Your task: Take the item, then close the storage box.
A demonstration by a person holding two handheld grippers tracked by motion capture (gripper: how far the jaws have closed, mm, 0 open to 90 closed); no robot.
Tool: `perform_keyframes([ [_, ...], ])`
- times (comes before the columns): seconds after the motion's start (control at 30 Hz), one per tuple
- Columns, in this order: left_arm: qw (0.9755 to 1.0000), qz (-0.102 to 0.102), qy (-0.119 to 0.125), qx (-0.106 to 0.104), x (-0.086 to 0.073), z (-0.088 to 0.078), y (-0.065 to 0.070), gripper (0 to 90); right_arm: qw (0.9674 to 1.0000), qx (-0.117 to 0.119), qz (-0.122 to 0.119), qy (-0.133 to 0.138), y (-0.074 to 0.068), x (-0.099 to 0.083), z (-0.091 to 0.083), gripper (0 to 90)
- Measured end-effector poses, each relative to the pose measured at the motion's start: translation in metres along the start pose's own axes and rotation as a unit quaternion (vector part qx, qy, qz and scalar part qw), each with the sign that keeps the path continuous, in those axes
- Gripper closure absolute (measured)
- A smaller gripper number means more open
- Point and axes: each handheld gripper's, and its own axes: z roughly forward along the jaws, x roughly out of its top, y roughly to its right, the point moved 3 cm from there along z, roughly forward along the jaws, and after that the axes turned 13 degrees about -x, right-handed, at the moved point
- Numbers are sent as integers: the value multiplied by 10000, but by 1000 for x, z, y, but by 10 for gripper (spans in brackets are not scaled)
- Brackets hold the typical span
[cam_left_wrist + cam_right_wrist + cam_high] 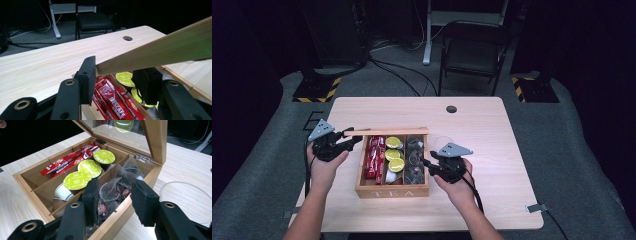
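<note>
tea box [392, 191] reads "tea"; red sachets [113, 105] read "escafe".

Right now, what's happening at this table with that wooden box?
A person holds a claw in each hand over a wooden tea box. The left claw grips the edge of the box's lid, holding it open. The right claw hovers open over the compartment of tea bags. Red Nescafe sticks and green-lidded pods fill the other compartments.
</note>
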Motion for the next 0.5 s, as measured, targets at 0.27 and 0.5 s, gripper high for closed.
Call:
perform_keyframes([
  [0.27,10000,16,-36,19,-1,0,1,539,9999,75,42,-78,-3,-8,5,583],
  [0.5,10000,16,-56,8,-2,-1,1,539,9997,151,-51,-176,-10,-16,10,580],
])
